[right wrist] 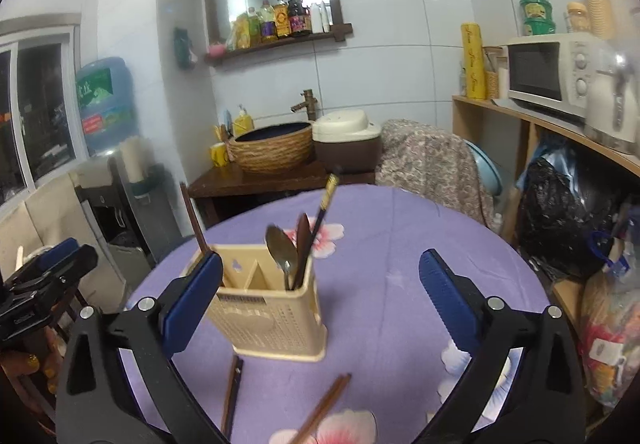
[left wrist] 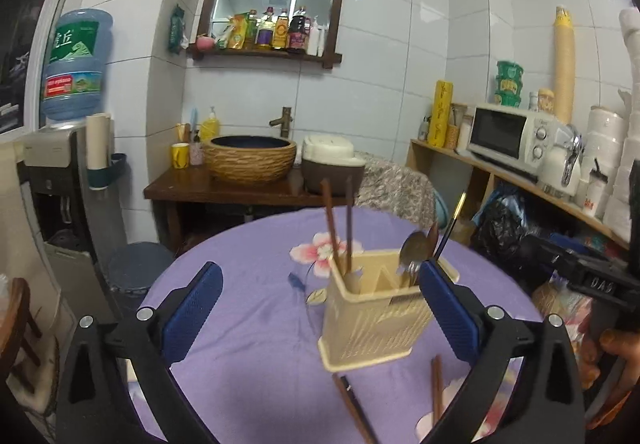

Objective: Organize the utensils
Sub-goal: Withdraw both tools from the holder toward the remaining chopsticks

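Left tongs (left wrist: 320, 308): spread wide, nothing pinched, low over the table, blue pads on black arms.
Right tongs (right wrist: 320, 300): spread wide too, nothing pinched, low over the same table.
Table (left wrist: 248, 356): round, under a purple cloth with pink flowers.
Holder (left wrist: 376, 318): cream plastic box with slots, upright on the cloth near the middle; in the left view in front of the right blue pad, in the right view behind the left blue pad.
Brown chopsticks in holder (left wrist: 338, 228): two, upright in one end slot, tips leaning a little apart.
Spoon (right wrist: 282, 248): silver, bowl end up, in the other end slot.
Dark spoon (right wrist: 303, 240): brown, bowl end up, just beside the silver one in that slot.
Black stick (right wrist: 320, 215): thin, gold at the top, leaning out of the same slot.
Loose chopsticks (right wrist: 322, 410): reddish-brown pair flat on the cloth, in front of the holder, near the camera.
Dark loose stick (right wrist: 231, 396): flat on the cloth too, in front of the holder, beside the brown pair but apart from it.
Bowl sink (left wrist: 251, 157): woven-look bowl on a dark wood stand behind the table, tap above it.
Microwave (left wrist: 510, 137): white, on a wood shelf at the right.
Water bottle (left wrist: 74, 65): big, blue, upside down on a dispenser at the left.
Hand (left wrist: 606, 360): at the right edge of the left view, around the other black handle.
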`<state>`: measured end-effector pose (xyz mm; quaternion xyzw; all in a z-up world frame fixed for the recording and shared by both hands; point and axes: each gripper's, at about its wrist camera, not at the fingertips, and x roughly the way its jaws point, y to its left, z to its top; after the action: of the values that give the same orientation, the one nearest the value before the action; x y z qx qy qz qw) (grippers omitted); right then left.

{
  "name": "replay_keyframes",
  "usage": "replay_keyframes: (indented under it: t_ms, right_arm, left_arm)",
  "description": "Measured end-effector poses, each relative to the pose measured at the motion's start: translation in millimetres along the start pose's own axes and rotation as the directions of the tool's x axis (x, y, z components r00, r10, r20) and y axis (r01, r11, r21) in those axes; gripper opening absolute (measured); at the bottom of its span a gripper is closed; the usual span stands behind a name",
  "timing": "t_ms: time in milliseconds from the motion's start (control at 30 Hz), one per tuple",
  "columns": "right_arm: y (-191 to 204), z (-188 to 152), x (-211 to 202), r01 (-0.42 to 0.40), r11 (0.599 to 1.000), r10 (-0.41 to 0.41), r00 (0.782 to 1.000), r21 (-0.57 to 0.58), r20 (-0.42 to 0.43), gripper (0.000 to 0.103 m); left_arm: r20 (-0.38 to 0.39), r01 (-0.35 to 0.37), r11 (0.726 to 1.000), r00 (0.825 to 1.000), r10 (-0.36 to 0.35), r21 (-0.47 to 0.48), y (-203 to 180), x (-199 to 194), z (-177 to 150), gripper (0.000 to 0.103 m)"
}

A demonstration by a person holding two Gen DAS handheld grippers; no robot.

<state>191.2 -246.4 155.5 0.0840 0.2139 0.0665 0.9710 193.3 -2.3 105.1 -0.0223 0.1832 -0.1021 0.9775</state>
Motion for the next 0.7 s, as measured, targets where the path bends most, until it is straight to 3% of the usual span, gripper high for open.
replay_keyframes:
  t_ms: [133,300,500,700]
  right_arm:
    - [-4,-35,1,0.071,0.997,-0.073,0.994,-0.017,-0.087,0.097]
    - [-5,-90,13,0.159,0.986,-0.167,0.963,-0.054,-0.213,0.097]
    - [-5,-139,14,0.163,0.985,-0.17,0.947,-0.047,-0.273,0.097]
    - [-8,-166,14,0.134,0.991,-0.123,0.939,0.01,-0.322,0.097]
  left_arm:
    - [-0.099,-0.033,0.999,0.995,0.035,0.013,6,7,-36,0.098]
    - [-0.231,-0.05,0.998,0.972,0.04,-0.036,16,16,-86,0.098]
    - [-0.292,-0.107,0.994,0.951,0.101,-0.006,16,16,-124,0.098]
    - [-0.287,-0.144,0.99,0.948,0.135,-0.009,14,11,-138,0.098]
